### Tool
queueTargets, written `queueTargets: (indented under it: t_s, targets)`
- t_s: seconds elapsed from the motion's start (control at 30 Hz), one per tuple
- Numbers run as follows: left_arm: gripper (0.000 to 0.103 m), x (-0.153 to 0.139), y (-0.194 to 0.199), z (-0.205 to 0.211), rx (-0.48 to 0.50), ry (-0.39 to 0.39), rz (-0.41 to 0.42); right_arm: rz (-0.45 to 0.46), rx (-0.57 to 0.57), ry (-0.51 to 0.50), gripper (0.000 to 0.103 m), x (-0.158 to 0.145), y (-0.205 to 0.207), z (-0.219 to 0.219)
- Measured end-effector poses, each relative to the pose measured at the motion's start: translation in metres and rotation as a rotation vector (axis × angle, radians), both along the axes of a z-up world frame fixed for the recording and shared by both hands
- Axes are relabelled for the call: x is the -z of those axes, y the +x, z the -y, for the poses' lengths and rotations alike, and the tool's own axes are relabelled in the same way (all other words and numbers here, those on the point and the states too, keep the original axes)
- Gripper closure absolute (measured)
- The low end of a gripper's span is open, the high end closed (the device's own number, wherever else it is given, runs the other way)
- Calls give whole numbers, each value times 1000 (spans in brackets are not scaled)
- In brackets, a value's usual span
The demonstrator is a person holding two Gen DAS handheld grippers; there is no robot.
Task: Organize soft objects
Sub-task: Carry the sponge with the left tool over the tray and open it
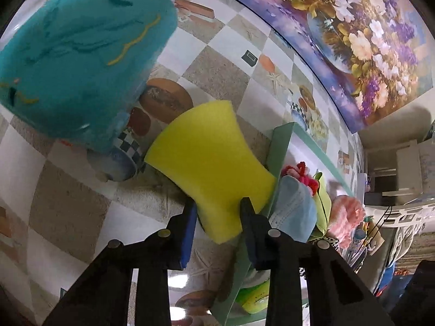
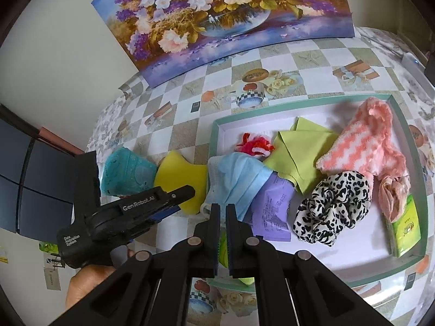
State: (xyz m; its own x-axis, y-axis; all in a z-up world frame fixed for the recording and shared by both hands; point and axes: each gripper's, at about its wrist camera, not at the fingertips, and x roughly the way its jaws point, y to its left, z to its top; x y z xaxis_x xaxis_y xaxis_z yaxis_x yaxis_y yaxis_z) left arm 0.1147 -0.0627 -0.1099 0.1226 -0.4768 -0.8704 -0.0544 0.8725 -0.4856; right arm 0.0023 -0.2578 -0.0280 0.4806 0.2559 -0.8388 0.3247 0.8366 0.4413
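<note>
Teal plush [image 1: 78, 62] at 10 o'clock on checked bench [image 1: 70, 198], near yellow sponge [image 1: 209, 163]. Green tray [image 2: 407, 133] wall at 3 o'clock touches sponge edge; blue mask [image 1: 295, 209] drapes over it. Tray holds pink sock [image 2: 364, 141], leopard scrunchie [image 2: 334, 206]. Left gripper [image 1: 217, 212] fingers clamped on sponge's near end. Right gripper [image 2: 223, 217] fingers together, empty, above mask.

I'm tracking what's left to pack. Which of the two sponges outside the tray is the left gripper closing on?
The yellow foam sponge, beside the green tray, sits between the left gripper fingers; the teal sponge lies apart.
</note>
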Motion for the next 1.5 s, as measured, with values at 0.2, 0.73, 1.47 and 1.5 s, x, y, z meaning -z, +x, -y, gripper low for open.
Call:
queueTargets:
  t_s: [0.2, 0.73, 1.47, 1.5]
  targets:
    - [72, -21, -5, -6, -5, -28, 45, 7, -3, -2, 95, 1, 0, -2]
    - [71, -75, -42, 27, 227, -70, 149, 92, 114, 85, 55, -7, -16, 27]
    - [71, -67, -89, 101, 483, -157, 93, 63, 150, 46, 70, -5, -58, 61]
    - [70, -65, -88, 102, 482, -155, 87, 56, 156, 48, 70, -3, -59, 63]
